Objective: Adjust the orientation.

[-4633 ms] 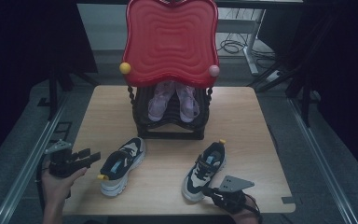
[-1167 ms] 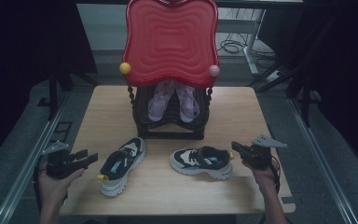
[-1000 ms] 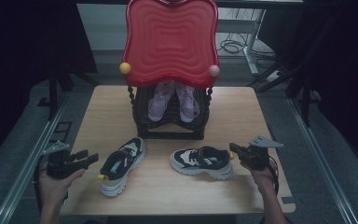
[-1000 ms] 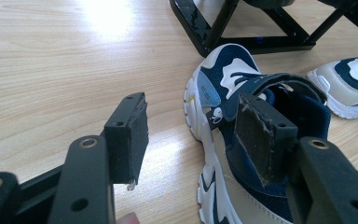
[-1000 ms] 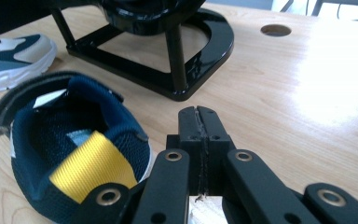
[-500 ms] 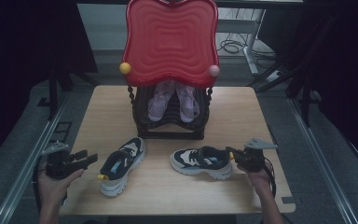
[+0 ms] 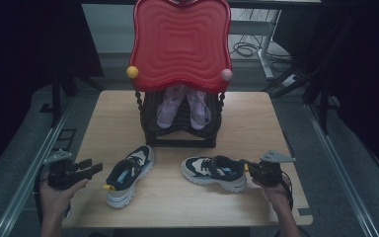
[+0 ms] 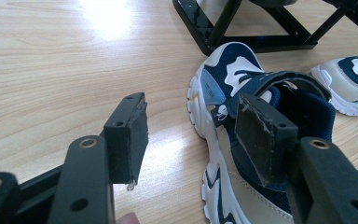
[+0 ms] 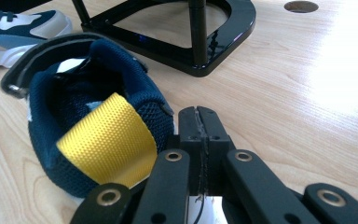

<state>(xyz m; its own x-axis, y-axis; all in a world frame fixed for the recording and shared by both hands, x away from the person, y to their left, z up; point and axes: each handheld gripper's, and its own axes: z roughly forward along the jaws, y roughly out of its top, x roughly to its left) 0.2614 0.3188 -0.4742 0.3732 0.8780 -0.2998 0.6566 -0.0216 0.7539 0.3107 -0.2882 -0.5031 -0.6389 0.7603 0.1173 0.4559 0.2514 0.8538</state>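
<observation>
Right tool [image 7: 249, 169] closed flat, pads pressed together with nothing between them, resting against the heel of the right sneaker [image 7: 213, 172] just beside its yellow pull tab [image 9: 108, 140]. Moved in from the right since a second ago, when a gap separated it from that heel. Compared with several seconds back, this shoe swung from pointing at the far edge to lying crosswise, toe to the left. Probably a nudge with closed pads to square the shoe up, not a grasp.

Left tool [image 7: 88, 168] open wide, empty, hovering at the near left of the bench [image 7: 108, 108], unmoved; seen along its own pads, the left sneaker [image 8: 242, 140] just ahead, collar near the right-hand pad but not gripped. That shoe unchanged, toe angled to the far right.

Beyond both, black shoe rack [image 7: 180, 133] holding a purple pair [image 7: 182, 106], red wavy panel [image 7: 180, 42] above. Pairing or racking likely to come.
</observation>
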